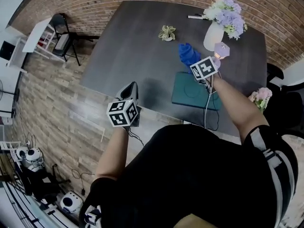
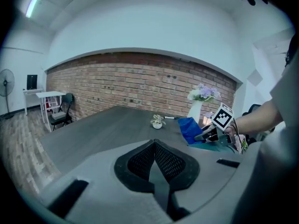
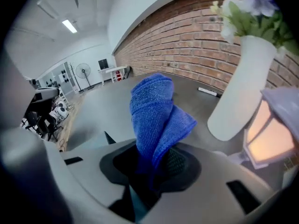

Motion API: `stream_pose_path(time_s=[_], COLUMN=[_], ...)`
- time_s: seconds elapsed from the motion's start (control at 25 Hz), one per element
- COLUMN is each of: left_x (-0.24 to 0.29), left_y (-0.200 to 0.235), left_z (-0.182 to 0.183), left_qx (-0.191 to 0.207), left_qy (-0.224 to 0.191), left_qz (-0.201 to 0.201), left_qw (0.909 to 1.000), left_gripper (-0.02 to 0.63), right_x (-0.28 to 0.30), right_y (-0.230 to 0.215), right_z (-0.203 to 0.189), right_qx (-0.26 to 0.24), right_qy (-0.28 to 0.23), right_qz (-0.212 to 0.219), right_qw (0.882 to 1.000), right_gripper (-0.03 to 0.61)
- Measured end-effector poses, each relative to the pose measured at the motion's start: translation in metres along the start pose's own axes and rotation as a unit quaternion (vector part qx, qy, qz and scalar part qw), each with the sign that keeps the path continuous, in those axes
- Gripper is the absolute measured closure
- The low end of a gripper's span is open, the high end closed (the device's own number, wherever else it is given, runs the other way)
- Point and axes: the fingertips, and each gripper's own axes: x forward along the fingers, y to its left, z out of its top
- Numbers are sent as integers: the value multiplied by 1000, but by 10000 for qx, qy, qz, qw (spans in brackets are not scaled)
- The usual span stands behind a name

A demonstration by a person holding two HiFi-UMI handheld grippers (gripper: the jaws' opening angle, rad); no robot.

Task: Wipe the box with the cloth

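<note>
Cloth (image 3: 152, 111), blue, pinched upright between closed jaws of right tool (image 3: 156, 164), just beyond teal box (image 1: 190, 91) lying flat by worktop's (image 1: 128, 46) near edge. Left tool (image 2: 155, 157) shut, empty, at near edge.

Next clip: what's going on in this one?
A person stands at a dark table with a gripper in each hand. The right gripper is shut on a blue cloth, held by the far side of the teal box that lies flat on the table, close to the white vase. Whether the cloth touches the box cannot be told. The left gripper is shut and empty, held by the table's near edge, away from the box.
</note>
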Motion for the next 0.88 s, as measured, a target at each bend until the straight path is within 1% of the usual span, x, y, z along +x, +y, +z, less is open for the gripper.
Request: stream_pose_path(time_s=[0.16, 0.24, 0.36, 0.52, 0.68, 0.88], left_x=[17, 27, 42, 58, 71, 84], left_y=[-17, -25, -43, -69, -87, -106], left_z=[-3, -2, 2, 4, 3, 6], left_qx=[155, 196, 269, 369, 413, 439], left_qy=[179, 200, 186, 226, 255, 263], left_qz=[-249, -361, -568, -862, -1068, -1293], left_qw=[9994, 9990, 9978, 9953, 9931, 9903], left_gripper=[604, 604, 604, 604, 604, 604], right_x=[-16, -23, -33, -50, -63, -77], right_y=[-22, -30, -38, -65, -82, -95], right_z=[-19, -25, -34, -59, -81, -99], right_qx=[331, 313, 366, 427, 611, 801], right_qy=[-73, -59, -90, 124, 225, 252], right_qz=[-122, -223, -222, -546, -678, -830], right_qw=[9994, 9992, 9990, 9975, 9956, 9930], right_gripper=[466, 466, 466, 466, 467, 467])
